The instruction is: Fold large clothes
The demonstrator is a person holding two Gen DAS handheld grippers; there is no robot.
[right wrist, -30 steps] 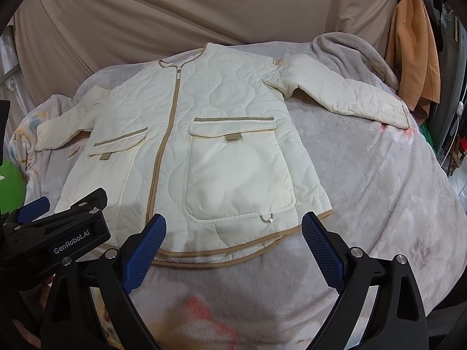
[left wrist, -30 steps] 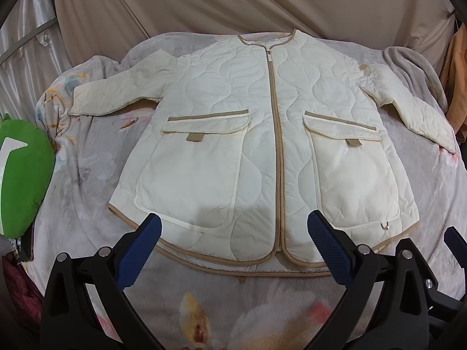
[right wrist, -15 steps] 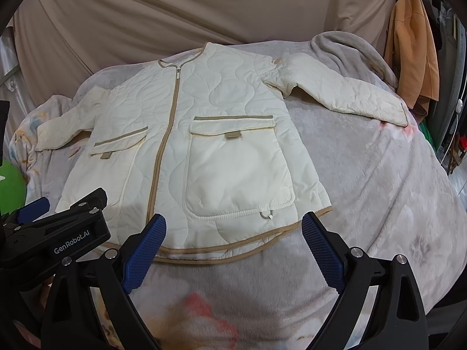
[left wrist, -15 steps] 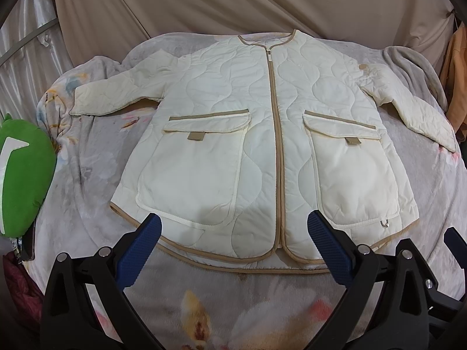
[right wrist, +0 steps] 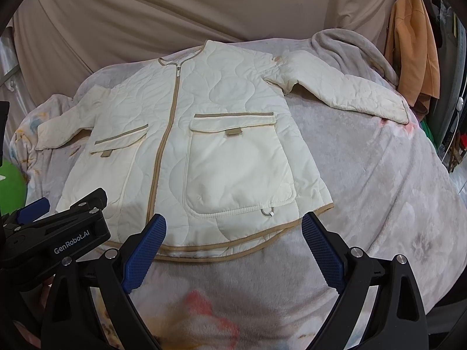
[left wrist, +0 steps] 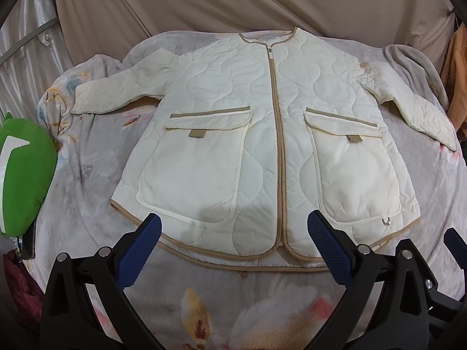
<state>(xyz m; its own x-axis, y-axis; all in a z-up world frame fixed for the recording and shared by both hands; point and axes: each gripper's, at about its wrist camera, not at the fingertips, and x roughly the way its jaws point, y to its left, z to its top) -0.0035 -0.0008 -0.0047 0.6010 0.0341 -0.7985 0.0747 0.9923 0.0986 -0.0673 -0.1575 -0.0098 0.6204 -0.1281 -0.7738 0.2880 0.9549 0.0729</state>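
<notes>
A cream quilted jacket [left wrist: 262,134] [right wrist: 210,134] with tan trim lies flat, front up and zipped, on a floral blanket, both sleeves spread out to the sides. My left gripper [left wrist: 233,227] hovers open just short of the hem, its blue pads either side of the zip line, holding nothing. Open and empty as well, my right gripper [right wrist: 233,229] hangs over the hem below the right pocket [right wrist: 236,169]. The left gripper's body also shows at the lower left of the right wrist view.
The blanket [right wrist: 379,192] covers a bed that drops away at the right. A green cushion [left wrist: 23,172] lies at the left edge. A grey throw [right wrist: 350,46] bunches at the far right, orange clothing [right wrist: 414,46] hangs beyond it. Beige drapery [left wrist: 233,0] backs the bed.
Both grippers have drawn slightly back toward the hem, so the jacket sits a little higher in view. Neither has touched the jacket, and both have stayed open.
</notes>
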